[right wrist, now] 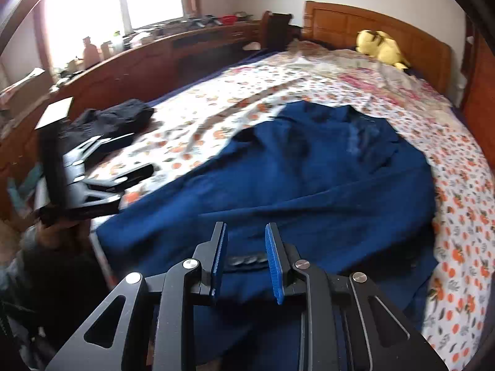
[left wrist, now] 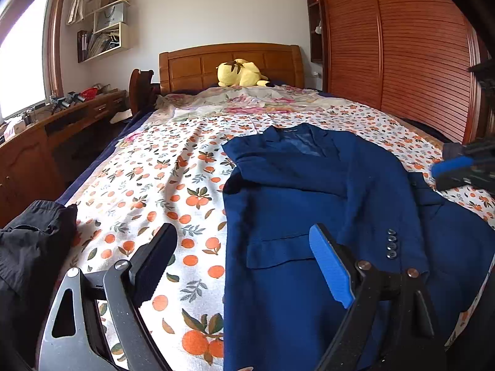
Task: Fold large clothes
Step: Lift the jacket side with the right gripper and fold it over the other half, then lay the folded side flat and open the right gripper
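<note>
A dark blue suit jacket lies front-up on the bed, collar toward the headboard, one sleeve folded across its front with cuff buttons showing. It also shows in the right wrist view. My left gripper is wide open and empty above the jacket's left hem edge; it shows at the left of the right wrist view. My right gripper is partly open and empty just above the sleeve cuff; it appears at the right edge of the left wrist view.
The bed has an orange-print sheet. A black garment lies at the bed's left edge. A yellow plush toy sits by the wooden headboard. A wooden desk runs along the left; a wardrobe stands right.
</note>
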Demonstrator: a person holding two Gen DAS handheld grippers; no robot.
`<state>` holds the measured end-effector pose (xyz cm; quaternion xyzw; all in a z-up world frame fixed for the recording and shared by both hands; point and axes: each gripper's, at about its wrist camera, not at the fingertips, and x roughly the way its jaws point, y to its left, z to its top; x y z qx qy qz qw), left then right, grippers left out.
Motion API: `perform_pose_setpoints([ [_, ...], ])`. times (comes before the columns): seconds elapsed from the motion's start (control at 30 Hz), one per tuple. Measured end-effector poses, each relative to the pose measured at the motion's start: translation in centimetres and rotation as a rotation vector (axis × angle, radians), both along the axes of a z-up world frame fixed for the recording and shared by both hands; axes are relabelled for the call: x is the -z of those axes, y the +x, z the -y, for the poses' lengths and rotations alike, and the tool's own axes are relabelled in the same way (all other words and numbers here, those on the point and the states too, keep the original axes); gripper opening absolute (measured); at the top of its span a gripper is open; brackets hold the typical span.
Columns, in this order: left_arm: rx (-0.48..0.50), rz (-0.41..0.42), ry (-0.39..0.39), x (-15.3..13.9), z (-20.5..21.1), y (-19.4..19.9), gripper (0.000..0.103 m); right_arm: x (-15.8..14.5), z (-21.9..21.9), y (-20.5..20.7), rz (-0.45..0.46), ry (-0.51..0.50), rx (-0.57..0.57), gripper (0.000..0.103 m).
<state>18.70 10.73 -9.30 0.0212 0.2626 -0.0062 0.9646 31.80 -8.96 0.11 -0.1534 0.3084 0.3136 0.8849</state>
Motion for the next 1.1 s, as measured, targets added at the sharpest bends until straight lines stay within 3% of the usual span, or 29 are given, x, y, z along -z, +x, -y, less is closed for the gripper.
perform_pose_setpoints([
  [0.1,0.006,0.000,0.008,0.0,0.4,-0.2,0.088,1.9,0.0,2.9,-0.018,-0.031,0.053,0.026],
  [0.2,0.014,-0.003,0.004,0.2,0.6,-0.5,0.088,4.8,0.1,5.8,-0.114,-0.031,0.122,0.026],
  [0.33,0.028,-0.012,0.009,0.4,1.1,-0.5,0.088,8.2,-1.0,7.8,-0.174,-0.077,0.136,0.026],
  [0.43,0.039,-0.014,0.016,0.4,1.6,-0.5,0.088,9.8,-1.4,9.2,-0.203,-0.053,0.145,0.026],
  [0.8,0.065,-0.090,0.001,1.6,2.1,-0.5,0.088,10.8,-1.4,10.1,-0.191,0.042,0.111,0.028],
  [1.1,0.048,-0.173,0.023,2.7,1.3,-3.2,0.088,9.4,4.6,6.1,-0.238,0.152,0.076,0.029],
])
